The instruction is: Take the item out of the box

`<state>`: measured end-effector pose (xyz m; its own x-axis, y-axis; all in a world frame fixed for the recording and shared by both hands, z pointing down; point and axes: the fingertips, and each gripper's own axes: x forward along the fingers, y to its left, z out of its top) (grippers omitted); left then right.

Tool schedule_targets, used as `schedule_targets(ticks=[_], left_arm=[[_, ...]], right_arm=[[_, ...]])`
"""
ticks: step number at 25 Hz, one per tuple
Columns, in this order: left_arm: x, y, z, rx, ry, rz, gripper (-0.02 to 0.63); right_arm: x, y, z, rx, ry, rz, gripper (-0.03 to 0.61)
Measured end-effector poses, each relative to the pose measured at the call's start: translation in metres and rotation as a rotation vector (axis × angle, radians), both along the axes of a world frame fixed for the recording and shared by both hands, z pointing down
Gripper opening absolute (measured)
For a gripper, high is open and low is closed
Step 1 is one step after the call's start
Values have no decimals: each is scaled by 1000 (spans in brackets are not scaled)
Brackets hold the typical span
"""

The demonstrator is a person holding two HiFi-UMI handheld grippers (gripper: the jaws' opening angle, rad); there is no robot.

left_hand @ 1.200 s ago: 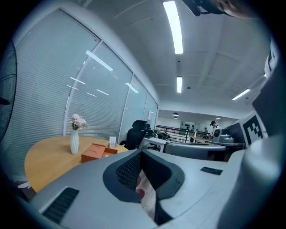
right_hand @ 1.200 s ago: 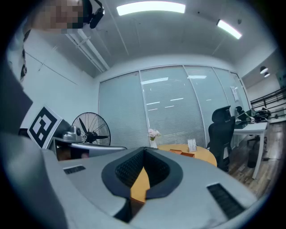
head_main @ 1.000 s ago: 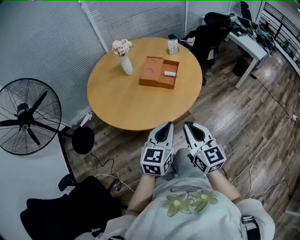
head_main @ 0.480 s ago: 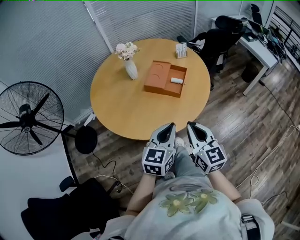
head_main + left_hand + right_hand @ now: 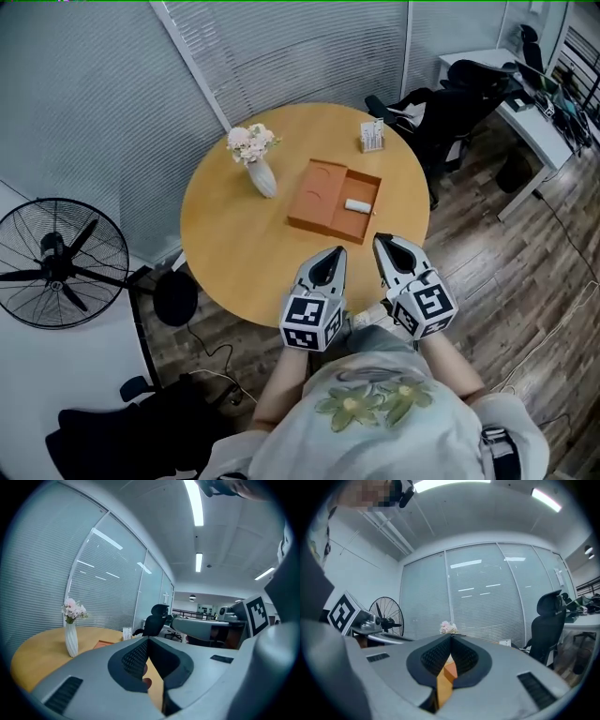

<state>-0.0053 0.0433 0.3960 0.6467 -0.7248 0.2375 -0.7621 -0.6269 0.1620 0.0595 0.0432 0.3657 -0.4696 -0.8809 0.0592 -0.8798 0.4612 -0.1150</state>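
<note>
An open orange box (image 5: 323, 195) lies on the round wooden table (image 5: 234, 244), and a small white item (image 5: 357, 205) rests in its right half. My left gripper (image 5: 335, 252) and right gripper (image 5: 380, 242) are held side by side at the table's near edge, short of the box. Both point towards the box and both are shut with nothing between the jaws. In the left gripper view the left gripper (image 5: 148, 640) shows its tips meeting. The right gripper view shows the right gripper (image 5: 451, 637) likewise, with a sliver of the orange box (image 5: 449, 672) behind the jaws.
A white vase of flowers (image 5: 257, 165) stands left of the box, and a small card holder (image 5: 372, 137) sits at the table's far edge. A standing fan (image 5: 58, 263) is on the floor at the left. Black office chairs (image 5: 450, 103) and a white desk (image 5: 525, 108) stand at the right.
The person has walked up to the table. Both grippers, still shut and side by side, have gone from over the floor to the table's near edge, and the box is nearer.
</note>
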Motion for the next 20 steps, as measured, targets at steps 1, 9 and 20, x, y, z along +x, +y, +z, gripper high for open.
schedule_targets(ticks=[1,9,20], left_arm=[[3,-9,0,1,-1,-5,0],[26,-59,3,10,-33,-23,0],[29,-101,11,-10,-35,-27,0]], right_arm=[[4,-10,-1,6,0,-7,0],[24,-71,3,28,32,-51,3],[26,-124,13,4,86,-120,129]])
